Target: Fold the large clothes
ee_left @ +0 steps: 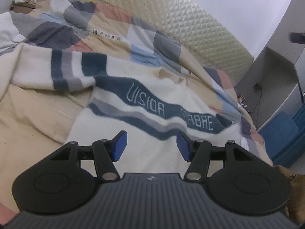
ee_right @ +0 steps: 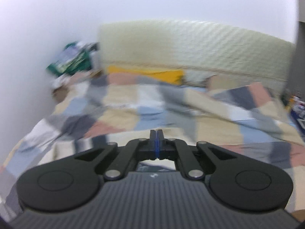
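The left gripper hangs with jaws spread wide over the cream sweater filling mid-frame, its sleeve folded across at upper left. A patchwork quilt bunches behind — quilted headboard beyond. The right gripper is clenched; whether cloth is pinched is unclear.

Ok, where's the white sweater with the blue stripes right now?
In the left wrist view the sweater lies spread on the bed just ahead of the open left gripper, on the patchwork quilt below the padded headboard.
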